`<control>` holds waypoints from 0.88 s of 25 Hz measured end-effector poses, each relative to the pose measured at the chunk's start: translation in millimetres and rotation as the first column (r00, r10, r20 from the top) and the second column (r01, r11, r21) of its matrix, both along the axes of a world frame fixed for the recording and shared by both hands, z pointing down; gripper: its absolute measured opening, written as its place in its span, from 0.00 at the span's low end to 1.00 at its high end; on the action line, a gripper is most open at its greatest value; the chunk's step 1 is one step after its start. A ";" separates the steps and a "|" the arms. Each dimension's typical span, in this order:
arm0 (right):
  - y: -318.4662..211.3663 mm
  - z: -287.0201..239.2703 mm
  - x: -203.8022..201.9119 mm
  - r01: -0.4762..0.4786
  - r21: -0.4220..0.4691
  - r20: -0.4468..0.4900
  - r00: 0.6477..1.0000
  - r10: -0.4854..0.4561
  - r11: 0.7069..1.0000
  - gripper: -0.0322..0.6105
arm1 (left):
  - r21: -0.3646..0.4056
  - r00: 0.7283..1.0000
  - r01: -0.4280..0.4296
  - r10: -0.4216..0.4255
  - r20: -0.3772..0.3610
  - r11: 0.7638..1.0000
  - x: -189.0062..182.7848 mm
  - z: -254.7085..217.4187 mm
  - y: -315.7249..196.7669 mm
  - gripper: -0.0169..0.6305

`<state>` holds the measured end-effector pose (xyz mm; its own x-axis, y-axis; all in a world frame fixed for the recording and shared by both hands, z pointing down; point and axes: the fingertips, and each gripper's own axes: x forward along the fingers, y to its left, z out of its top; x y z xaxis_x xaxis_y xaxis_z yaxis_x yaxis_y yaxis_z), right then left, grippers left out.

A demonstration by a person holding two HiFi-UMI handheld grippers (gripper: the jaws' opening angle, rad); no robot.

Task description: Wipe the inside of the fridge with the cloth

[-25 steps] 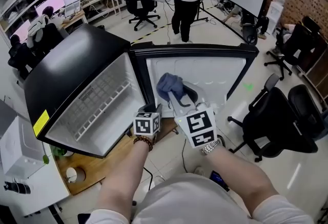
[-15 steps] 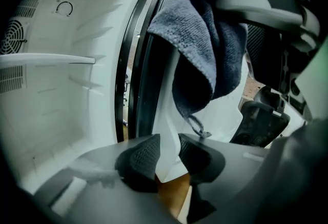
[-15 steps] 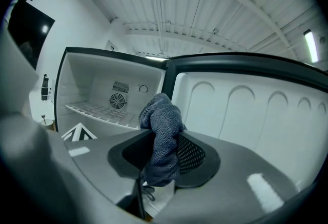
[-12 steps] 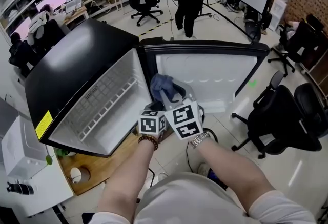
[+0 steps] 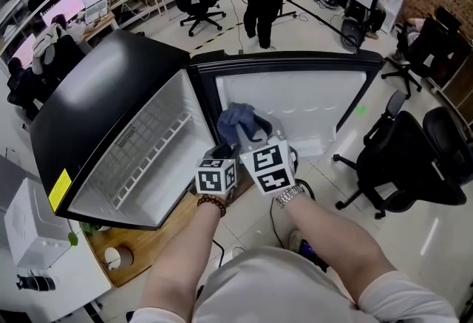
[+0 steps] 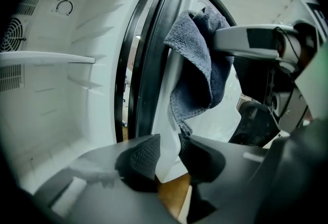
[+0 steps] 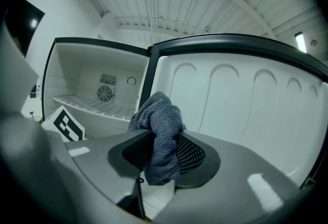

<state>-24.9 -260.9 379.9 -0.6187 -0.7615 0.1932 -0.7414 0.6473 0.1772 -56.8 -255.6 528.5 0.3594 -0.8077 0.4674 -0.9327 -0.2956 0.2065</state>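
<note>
White door [image 5: 295, 103] beside cloth [image 5: 238, 120] (chairs [image 5: 403, 166] nearby)

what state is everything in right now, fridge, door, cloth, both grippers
fridge: open, white inside showing
fridge door: swung wide open, its edge between the left gripper's jaws
cloth: bunched up, pinched in the right gripper, near the door
left gripper: closed on the fridge door's edge
right gripper: closed on the cloth

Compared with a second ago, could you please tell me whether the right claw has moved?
Yes. The right claw with the cloth has shifted left, toward the fridge door's hinge edge, closing on the left claw.
</note>
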 end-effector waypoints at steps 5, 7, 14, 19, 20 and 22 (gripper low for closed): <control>-6.6 1.6 19.6 -0.042 -0.005 -0.004 0.999 0.042 0.999 0.25 | -0.001 1.000 -0.003 0.003 0.003 1.000 -0.6 -0.3 0.2 0.20; -6.6 1.1 28.6 -0.053 0.001 -0.009 0.999 0.053 0.999 0.25 | -0.002 1.000 0.002 -0.002 0.002 1.000 -0.8 -0.3 0.7 0.20; -16.8 5.0 81.1 -0.143 -0.004 -0.012 0.990 0.143 0.990 0.25 | 0.001 1.000 0.015 -0.015 -0.006 1.000 -2.3 0.7 0.6 0.20; -24.0 7.9 122.3 -0.219 -0.012 -0.013 0.976 0.218 0.976 0.25 | -0.001 1.000 0.019 -0.019 -0.004 1.000 -2.7 0.9 0.6 0.20; -25.8 7.8 131.1 -0.233 -0.014 -0.013 0.973 0.232 0.972 0.25 | -0.001 1.000 0.020 -0.020 -0.004 1.000 -2.8 0.8 0.6 0.20; -27.7 6.8 145.2 -0.253 -0.010 -0.016 0.967 0.253 0.967 0.25 | -0.001 1.000 0.022 -0.022 -0.003 1.000 -3.1 0.6 0.8 0.20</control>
<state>120.3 -288.6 386.7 -0.4030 -0.8906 0.2106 -0.8789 0.4408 0.1821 -59.9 -254.7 529.1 0.3427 -0.8152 0.4669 -0.9385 -0.2745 0.2095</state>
